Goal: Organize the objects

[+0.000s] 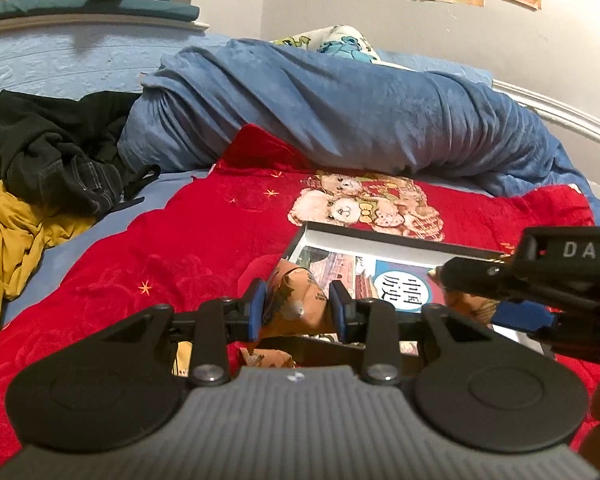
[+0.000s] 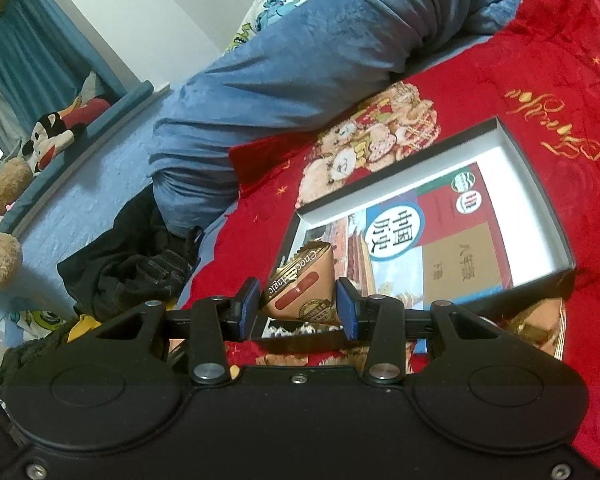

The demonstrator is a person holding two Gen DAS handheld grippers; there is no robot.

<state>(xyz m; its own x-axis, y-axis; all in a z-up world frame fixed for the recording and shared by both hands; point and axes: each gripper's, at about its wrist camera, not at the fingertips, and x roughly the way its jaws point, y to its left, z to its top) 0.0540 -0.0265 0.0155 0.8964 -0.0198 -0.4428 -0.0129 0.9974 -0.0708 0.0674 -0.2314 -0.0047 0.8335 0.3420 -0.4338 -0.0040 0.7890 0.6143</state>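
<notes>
while both tools are held low over the red blanket (image 1: pixel 172 248), a brown wrapped snack (image 1: pixel 296 308) is pinched between the blue pads of the left gripper (image 1: pixel 298 308), narrowed onto it. a gold-and-copper chocolate packet (image 2: pixel 300 284) is clamped likewise by the right gripper (image 2: pixel 298 302). both packets are held at the near corner of the open box (image 2: pixel 540 184), in which a history textbook (image 2: pixel 432 240) is lain flat. the packet's lettering is seen only from the right wrist; the right gripper's body is seen only from the left, angled in from the right.
</notes>
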